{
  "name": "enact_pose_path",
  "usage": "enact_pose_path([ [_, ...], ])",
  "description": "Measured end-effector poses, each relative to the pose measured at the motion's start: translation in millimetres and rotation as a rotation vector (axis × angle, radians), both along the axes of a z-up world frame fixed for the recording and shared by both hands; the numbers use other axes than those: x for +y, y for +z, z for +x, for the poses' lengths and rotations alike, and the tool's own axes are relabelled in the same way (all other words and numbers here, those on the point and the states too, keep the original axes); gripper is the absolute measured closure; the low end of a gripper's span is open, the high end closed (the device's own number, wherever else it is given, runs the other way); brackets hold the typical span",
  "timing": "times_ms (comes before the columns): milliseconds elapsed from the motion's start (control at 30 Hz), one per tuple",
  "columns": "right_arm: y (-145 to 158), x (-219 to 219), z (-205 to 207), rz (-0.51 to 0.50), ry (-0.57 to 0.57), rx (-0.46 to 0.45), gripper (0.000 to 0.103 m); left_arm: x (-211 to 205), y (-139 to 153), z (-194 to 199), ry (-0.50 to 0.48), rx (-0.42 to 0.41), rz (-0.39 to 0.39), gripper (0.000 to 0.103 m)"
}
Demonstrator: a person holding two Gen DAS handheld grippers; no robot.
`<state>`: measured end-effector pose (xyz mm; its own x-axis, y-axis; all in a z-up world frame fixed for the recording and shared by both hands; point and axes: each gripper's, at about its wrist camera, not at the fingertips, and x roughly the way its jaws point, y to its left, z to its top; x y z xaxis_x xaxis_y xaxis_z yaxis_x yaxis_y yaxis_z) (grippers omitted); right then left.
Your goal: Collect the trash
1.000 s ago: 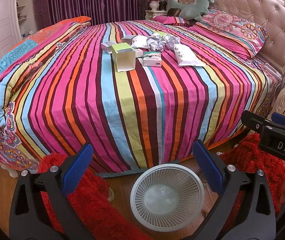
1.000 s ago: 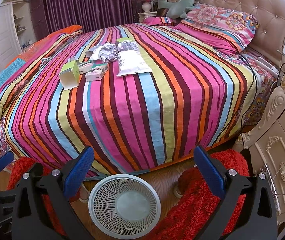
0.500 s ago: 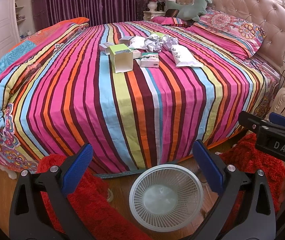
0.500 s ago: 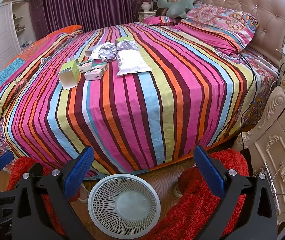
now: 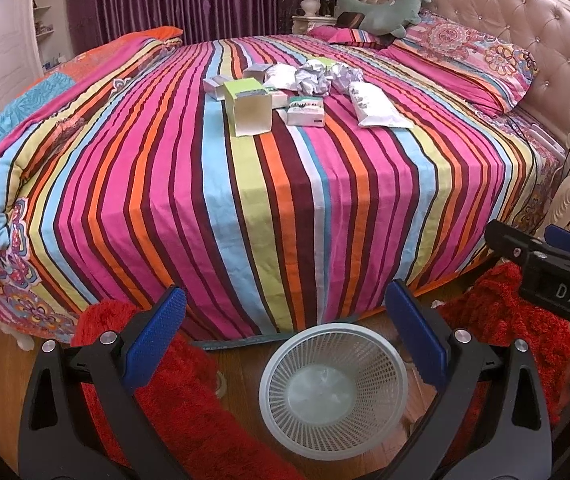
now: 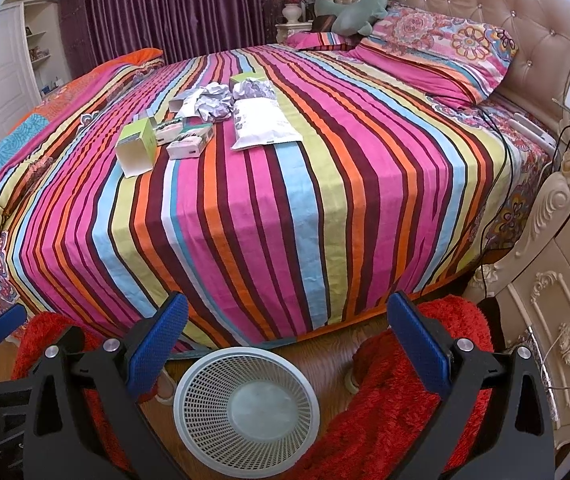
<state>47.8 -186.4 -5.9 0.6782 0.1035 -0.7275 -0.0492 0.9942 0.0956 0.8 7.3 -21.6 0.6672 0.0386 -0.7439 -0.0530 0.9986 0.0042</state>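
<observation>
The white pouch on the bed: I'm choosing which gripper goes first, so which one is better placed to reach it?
Probably right. The white pouch lies on the right edge of the trash cluster, nearer the right gripper. The left gripper faces the green box. Both are open, empty.

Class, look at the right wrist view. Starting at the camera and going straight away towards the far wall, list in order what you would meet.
White basket on the floor → striped bedspread → white pouch → crumpled foil → purple curtains.
</observation>
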Motion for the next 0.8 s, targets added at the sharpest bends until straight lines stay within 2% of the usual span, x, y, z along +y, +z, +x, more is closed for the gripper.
enact_pose_path([
  [200, -4, -3, 9, 0.034, -0.011, 0.018, 0.007, 12, -4, 12, 0.032, 0.033, -0.06, 0.006],
  [333, -6, 2, 14, 0.007, 0.005, 0.012, 0.007, 23, -8, 23, 0.07, 0.051, -0.115, 0.006],
  [500, -13, 7, 26, -0.008, 0.025, 0.024, 0.007, 25, -13, 39, 0.084, 0.081, -0.078, 0.006],
  [600, -15, 9, 34, -0.021, 0.035, 0.018, 0.007, 26, -18, 51, 0.083, 0.107, -0.085, 0.006],
  [700, -16, 15, 43, -0.033, 0.067, 0.006, 0.008, 29, -20, 62, 0.088, 0.115, -0.088, 0.006],
  [800, -15, 18, 54, -0.041, 0.078, -0.006, 0.008, 28, -20, 75, 0.089, 0.114, -0.058, 0.006],
])
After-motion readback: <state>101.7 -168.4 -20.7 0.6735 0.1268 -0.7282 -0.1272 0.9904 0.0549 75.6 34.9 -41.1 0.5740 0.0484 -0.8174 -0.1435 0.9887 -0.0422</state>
